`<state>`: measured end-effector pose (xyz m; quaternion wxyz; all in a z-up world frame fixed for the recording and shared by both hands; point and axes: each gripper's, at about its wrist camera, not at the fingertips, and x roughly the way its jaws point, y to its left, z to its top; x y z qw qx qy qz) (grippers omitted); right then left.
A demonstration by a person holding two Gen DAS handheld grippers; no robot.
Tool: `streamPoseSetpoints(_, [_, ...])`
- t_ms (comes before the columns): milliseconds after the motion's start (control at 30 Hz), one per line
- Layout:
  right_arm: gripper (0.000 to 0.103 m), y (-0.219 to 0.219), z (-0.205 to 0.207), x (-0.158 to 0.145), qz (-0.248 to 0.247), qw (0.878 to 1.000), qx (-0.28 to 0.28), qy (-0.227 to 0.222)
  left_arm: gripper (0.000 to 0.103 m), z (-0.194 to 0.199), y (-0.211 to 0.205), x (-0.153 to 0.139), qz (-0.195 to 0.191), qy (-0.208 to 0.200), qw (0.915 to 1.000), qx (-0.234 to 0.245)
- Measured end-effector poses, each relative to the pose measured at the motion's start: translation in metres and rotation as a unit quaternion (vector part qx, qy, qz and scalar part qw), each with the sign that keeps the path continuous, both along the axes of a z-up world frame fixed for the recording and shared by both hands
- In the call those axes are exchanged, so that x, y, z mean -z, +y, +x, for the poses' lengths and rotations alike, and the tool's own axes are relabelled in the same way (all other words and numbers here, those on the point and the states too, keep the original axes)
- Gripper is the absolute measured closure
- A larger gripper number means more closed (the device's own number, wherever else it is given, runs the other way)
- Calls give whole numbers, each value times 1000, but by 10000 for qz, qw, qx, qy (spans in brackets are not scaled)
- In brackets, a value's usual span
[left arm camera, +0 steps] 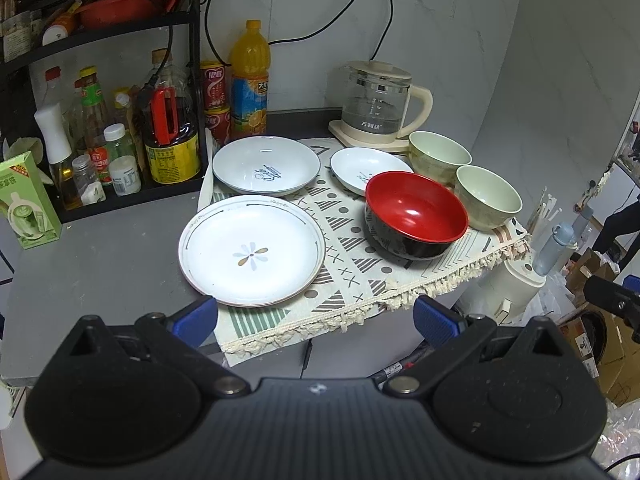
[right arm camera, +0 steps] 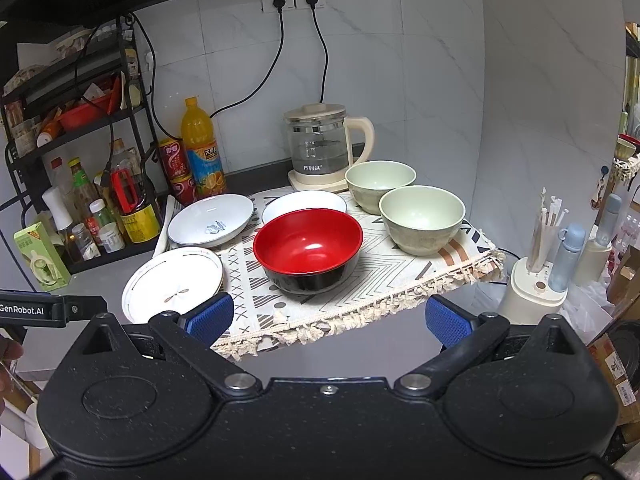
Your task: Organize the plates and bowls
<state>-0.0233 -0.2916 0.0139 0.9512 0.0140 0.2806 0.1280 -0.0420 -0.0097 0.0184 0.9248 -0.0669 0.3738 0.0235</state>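
Observation:
On a patterned cloth (left arm camera: 360, 264) (right arm camera: 384, 276) lie a flower-print white plate (left arm camera: 252, 250) (right arm camera: 173, 283), a deep white plate with blue print (left arm camera: 266, 165) (right arm camera: 211, 220), a small white plate (left arm camera: 366, 168) (right arm camera: 302, 202), a red and black bowl (left arm camera: 416, 214) (right arm camera: 308, 252) and two pale green bowls (left arm camera: 439, 155) (left arm camera: 488, 196) (right arm camera: 380, 184) (right arm camera: 422, 218). My left gripper (left arm camera: 316, 318) hangs open just before the flower plate's near rim, holding nothing. My right gripper (right arm camera: 328, 320) is open in front of the cloth's fringe, also empty.
A glass kettle (left arm camera: 378, 104) (right arm camera: 324, 148) stands behind the dishes. A black rack of bottles (left arm camera: 120, 136) (right arm camera: 88, 208), an orange juice bottle (left arm camera: 249, 80) (right arm camera: 200, 148) and red cans sit at the left. Right of the counter edge are a white appliance (right arm camera: 536, 288) and boxes.

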Motion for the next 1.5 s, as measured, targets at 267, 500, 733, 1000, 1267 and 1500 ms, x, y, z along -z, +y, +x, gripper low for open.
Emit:
streamPoseSetpoints(267, [0, -1, -1, 2, 3, 10000, -17, 35, 0, -2, 2, -1, 28, -14, 10000, -16])
streamPoseSetpoints(500, [0, 0, -2, 3, 20, 10000, -64, 70, 0, -3, 1, -1, 82, -3, 10000, -22])
streamPoseSetpoints(733, [0, 0, -2, 4, 91, 9998, -142, 125, 0, -7, 1, -5, 78, 13, 9998, -174])
streamPoseSetpoints(1000, [0, 2, 1, 0, 13, 9994, -322, 113, 0, -10, -3, -7, -6, 19, 9996, -281])
streamPoseSetpoints(1267, [0, -2, 9, 2, 9, 9991, -376, 180, 0, -5, -8, -3, -190, 92, 9994, -288])
streamPoseSetpoints(1500, [0, -6, 22, 4, 100, 9984, -419, 355, 0, 4, -17, -1, -94, 117, 9993, -331])
